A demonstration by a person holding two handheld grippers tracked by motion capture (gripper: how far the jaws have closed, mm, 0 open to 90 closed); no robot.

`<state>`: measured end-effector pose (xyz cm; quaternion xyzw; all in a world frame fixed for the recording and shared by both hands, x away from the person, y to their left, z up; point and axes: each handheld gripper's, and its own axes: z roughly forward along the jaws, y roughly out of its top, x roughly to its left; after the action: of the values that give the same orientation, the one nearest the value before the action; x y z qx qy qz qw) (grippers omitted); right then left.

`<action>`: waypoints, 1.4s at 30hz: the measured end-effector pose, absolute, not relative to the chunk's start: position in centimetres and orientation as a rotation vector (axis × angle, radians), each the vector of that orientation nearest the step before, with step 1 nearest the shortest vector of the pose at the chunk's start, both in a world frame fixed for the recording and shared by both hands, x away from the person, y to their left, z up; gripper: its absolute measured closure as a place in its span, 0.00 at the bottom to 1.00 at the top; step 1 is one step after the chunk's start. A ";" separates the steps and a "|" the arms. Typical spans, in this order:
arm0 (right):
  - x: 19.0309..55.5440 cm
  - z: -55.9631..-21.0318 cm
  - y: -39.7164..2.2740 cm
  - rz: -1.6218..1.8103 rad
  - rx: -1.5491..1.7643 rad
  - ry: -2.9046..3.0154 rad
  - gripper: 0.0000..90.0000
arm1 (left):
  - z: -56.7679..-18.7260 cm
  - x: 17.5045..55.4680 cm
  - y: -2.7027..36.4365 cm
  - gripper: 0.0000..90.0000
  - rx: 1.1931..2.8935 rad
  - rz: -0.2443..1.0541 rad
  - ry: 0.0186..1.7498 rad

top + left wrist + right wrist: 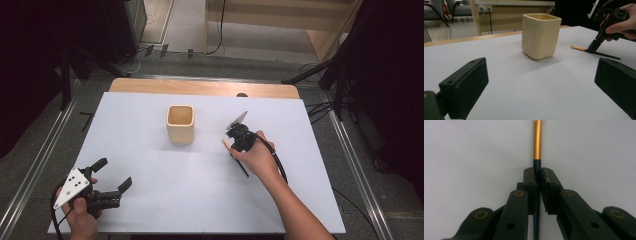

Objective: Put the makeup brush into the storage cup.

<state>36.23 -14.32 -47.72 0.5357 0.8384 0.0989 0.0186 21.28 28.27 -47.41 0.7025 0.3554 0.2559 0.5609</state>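
Note:
A thin brush (537, 142) with a black handle and gold ferrule lies flat on the white table top (150, 200). My right gripper (537, 171) points down at it, its jaws shut on the black handle just behind the ferrule. The high view shows this gripper (233, 148) right of the middle, with the brush handle (242, 169) running out under the hand. A cream square cup (180, 124) stands upright and empty to the left of it. My left gripper (115, 173) rests open near the front left corner, facing the cup (540, 35), the brush (579, 48) and the right gripper (593, 48).
A strip of bare wood (200, 87) runs along the table's far edge. Metal rails (35, 165) flank the table on the floor. Dark stands and cables (330, 75) stand behind at the right.

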 end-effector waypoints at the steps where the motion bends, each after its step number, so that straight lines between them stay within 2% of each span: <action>1: 36.2 -47.8 -14.2 0.300 1.668 2.604 0.92 | -47.4 21.3 28.3 0.00 1.655 0.603 0.837; 30: 36.4 -47.9 -14.1 0.288 1.727 2.583 0.94 | -47.4 21.3 28.1 0.00 1.658 0.599 0.836; 42: 35.7 -45.5 -14.6 0.492 1.669 2.451 0.94 | -47.4 21.3 28.0 0.00 1.659 0.598 0.836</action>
<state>35.65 -14.55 -45.49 0.5539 0.8136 0.1633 0.0676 21.30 28.05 -47.43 0.7039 0.3548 0.2536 0.5606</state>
